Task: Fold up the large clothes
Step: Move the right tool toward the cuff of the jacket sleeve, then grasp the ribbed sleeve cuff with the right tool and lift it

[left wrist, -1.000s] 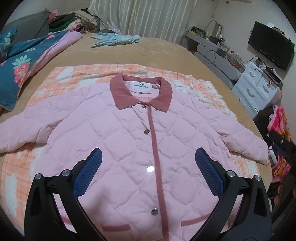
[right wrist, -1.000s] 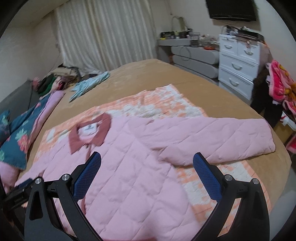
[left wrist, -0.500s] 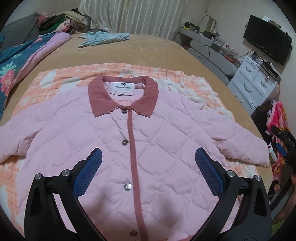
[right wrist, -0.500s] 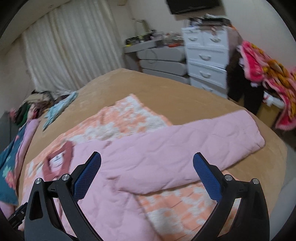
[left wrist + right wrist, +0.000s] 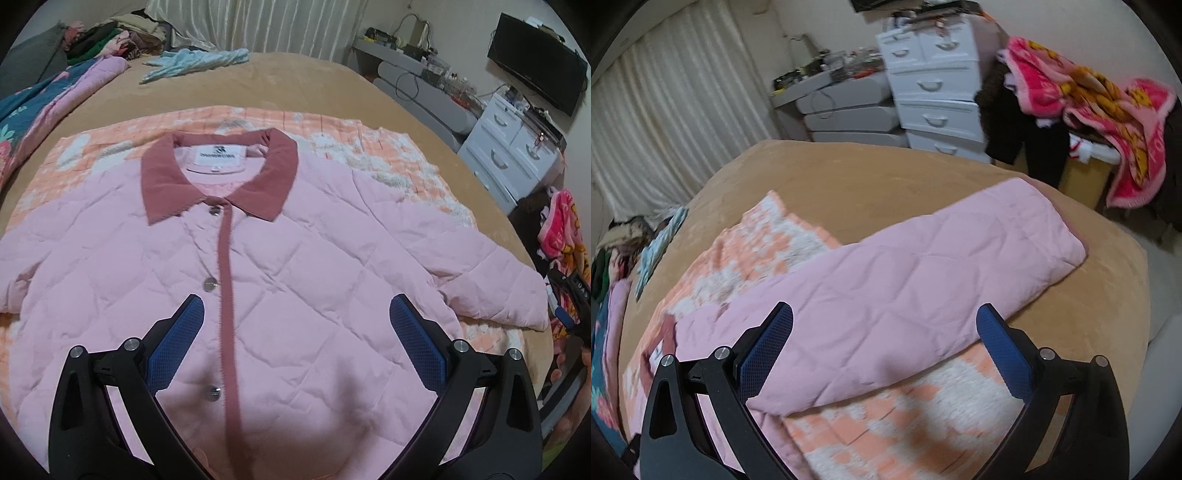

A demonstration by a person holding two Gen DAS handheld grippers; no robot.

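Both tongs hanging wide open, gripping nothing. Moving closer over the pink quilted jacket [image 5: 295,258] since a second ago, the left gripper [image 5: 295,343] now hovering above the buttoned front, collar [image 5: 218,177] sitting nearer the middle of its view. Swinging rightward meanwhile, the right gripper [image 5: 884,347] now hovering over the outstretched sleeve [image 5: 923,266], cuff reaching toward the bed edge. Lying face up and flat on an orange checked blanket [image 5: 388,147] spread across the tan bed [image 5: 886,173].
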